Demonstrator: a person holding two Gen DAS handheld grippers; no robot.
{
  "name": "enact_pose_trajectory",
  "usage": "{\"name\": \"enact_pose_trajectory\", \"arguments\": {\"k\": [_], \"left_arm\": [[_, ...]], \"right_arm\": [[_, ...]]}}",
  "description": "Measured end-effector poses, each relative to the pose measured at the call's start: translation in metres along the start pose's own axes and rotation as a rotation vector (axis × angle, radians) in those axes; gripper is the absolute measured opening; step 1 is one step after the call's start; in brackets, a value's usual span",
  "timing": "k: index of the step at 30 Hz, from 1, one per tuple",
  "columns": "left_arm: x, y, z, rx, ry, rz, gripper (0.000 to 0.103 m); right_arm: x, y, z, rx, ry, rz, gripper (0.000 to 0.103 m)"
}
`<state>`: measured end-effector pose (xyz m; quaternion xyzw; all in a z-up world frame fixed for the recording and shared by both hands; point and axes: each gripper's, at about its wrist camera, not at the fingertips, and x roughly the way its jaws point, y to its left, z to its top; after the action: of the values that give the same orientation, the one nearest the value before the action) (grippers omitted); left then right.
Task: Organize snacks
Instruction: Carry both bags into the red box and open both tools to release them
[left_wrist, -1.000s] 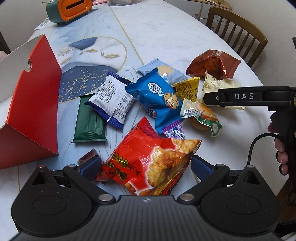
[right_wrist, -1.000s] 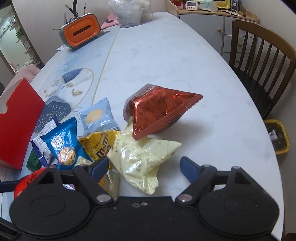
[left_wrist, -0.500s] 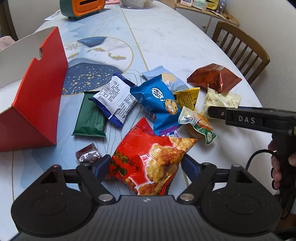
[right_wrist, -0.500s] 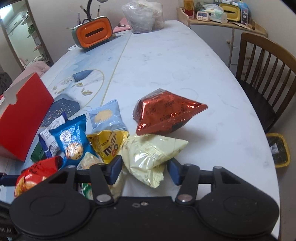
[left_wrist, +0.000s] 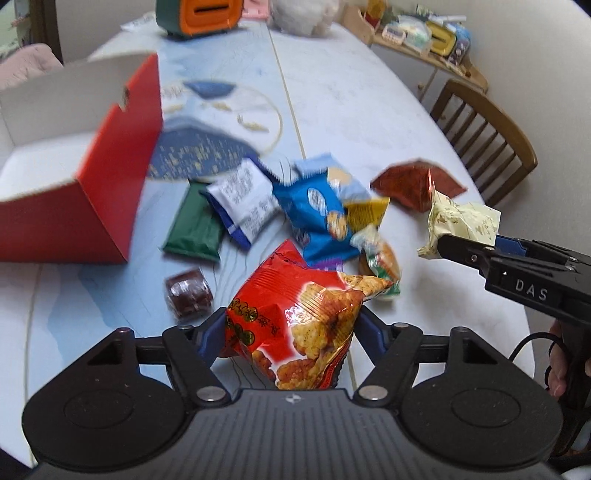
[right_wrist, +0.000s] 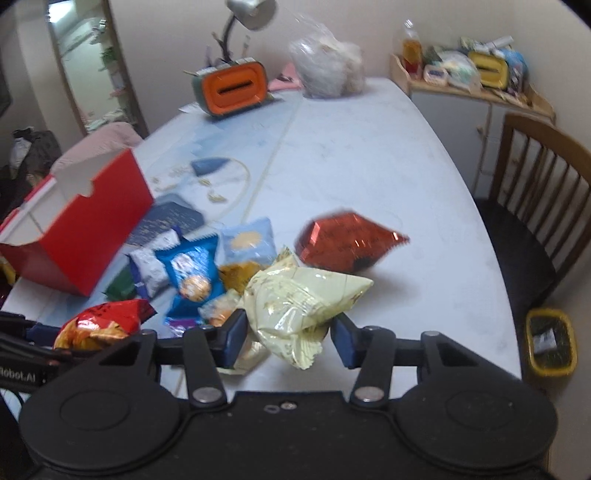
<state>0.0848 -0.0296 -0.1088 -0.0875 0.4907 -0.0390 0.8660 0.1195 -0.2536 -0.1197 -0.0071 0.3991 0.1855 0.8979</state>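
Your left gripper (left_wrist: 291, 332) has just closed on the puffy red chip bag (left_wrist: 299, 317) and your right gripper (right_wrist: 288, 330) on the crinkly pale yellow bag (right_wrist: 299, 299), both seemingly lifted near the table's (right_wrist: 369, 155) right edge, so either slippery bag could slide out.

Crinkly red foil snack bag (left_wrist: 295, 317) clamped upright, pale yellow plastic snack pouch (right_wrist: 299, 299) pinched, lifted, remaining packets heaped beside open red cardboard box (left_wrist: 92, 206)
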Motion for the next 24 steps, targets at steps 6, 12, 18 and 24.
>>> {"name": "enact_pose_trajectory", "arguments": {"k": [6, 12, 18, 24], "left_arm": [[-0.032, 0.003, 0.016, -0.054, -0.085, 0.051, 0.072], [-0.060, 0.016, 0.036, -0.095, -0.156, 0.124, 0.073], [-0.079, 0.041, 0.054, -0.100, -0.213, 0.149, 0.073], [-0.092, 0.086, 0.068, -0.120, -0.240, 0.162, 0.073]], "right_arm": [[-0.019, 0.017, 0.027, -0.088, -0.075, 0.063, 0.049], [-0.028, 0.043, 0.060, -0.163, -0.129, 0.137, 0.049], [-0.025, 0.080, 0.086, -0.210, -0.165, 0.181, 0.049], [-0.010, 0.129, 0.103, -0.242, -0.154, 0.195, 0.049]]}}
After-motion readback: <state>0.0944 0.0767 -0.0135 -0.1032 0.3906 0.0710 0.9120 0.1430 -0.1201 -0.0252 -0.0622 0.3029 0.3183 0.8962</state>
